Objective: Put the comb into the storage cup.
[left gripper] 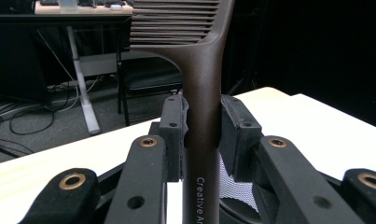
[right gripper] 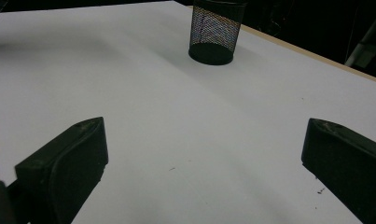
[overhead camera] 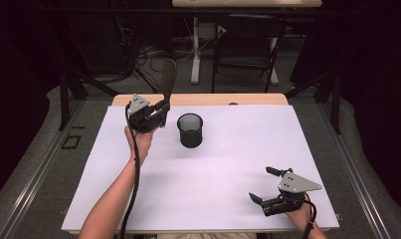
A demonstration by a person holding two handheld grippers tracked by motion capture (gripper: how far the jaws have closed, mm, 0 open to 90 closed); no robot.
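Our left gripper (left gripper: 202, 123) clamps the brown comb (left gripper: 202, 93) by its handle, teeth upright, just left of the black mesh cup (overhead camera: 190, 130) on the white table (overhead camera: 213, 169). Our right gripper (overhead camera: 270, 185) rests wide, well apart.

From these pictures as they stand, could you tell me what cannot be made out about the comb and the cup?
- Comb: left gripper view, its teeth run off the top edge and its printed handle off the bottom.
- Cup: right gripper view, its rim is cut by the top edge.
- Cup in the high view: the dark mesh hides its floor.
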